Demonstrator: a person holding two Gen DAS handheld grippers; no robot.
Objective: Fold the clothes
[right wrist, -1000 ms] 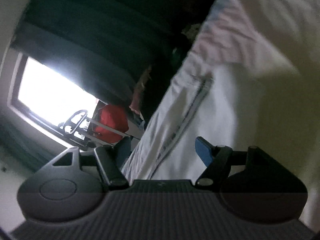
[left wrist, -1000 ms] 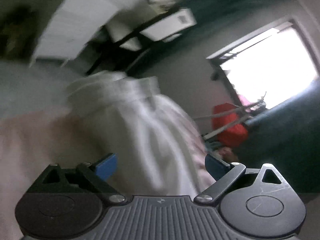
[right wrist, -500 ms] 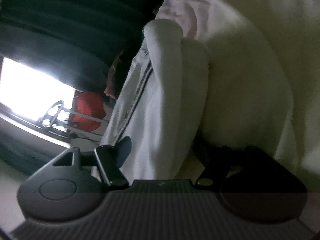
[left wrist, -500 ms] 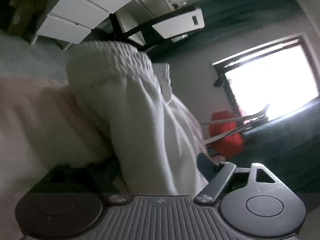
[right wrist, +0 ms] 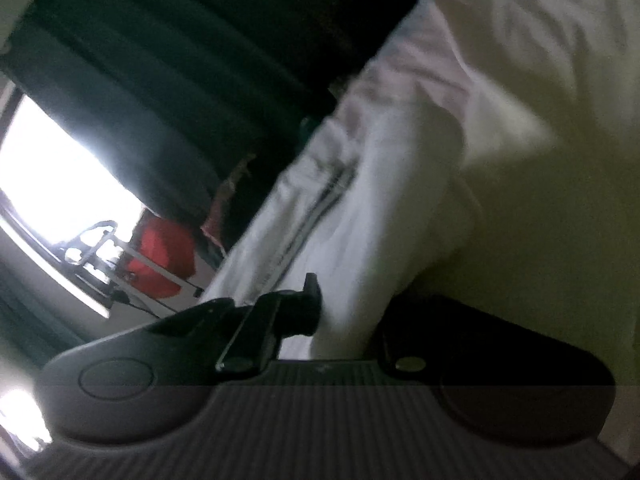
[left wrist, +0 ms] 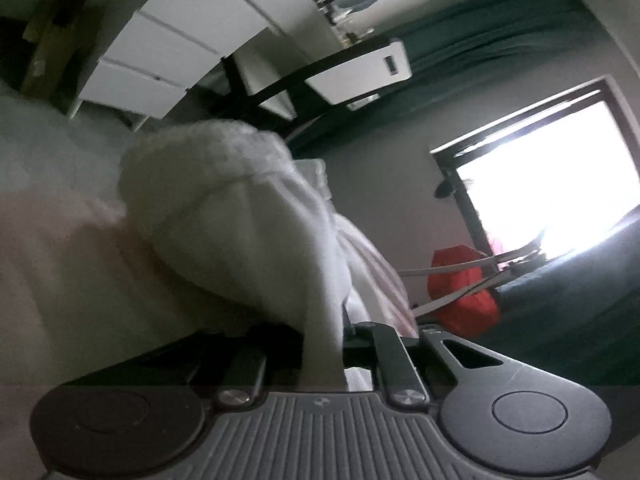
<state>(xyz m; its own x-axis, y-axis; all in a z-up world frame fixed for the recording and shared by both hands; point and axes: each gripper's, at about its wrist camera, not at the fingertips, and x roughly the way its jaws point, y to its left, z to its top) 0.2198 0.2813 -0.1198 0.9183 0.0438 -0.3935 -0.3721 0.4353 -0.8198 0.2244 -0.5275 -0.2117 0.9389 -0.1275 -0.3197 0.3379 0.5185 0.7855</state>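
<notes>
Left claw (left wrist: 322, 344) pinching fold of white fleecy garment (left wrist: 224, 208) lying on pale pink bed (left wrist: 60, 280); right claw (right wrist: 344, 316) closing on same garment (right wrist: 360, 216). Risk: bunched, thick cloth slips free, lifts unevenly.

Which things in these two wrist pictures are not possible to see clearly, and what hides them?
- Left wrist view: the left gripper tips, hidden by the white garment pinched between the jaws.
- Right wrist view: the right gripper, its right jaw lost in shadow under the cloth.
- Both views: the garment's type and full outline, cut off by the frame edges and blurred.
- The red object by the window: too blurred to identify.
</notes>
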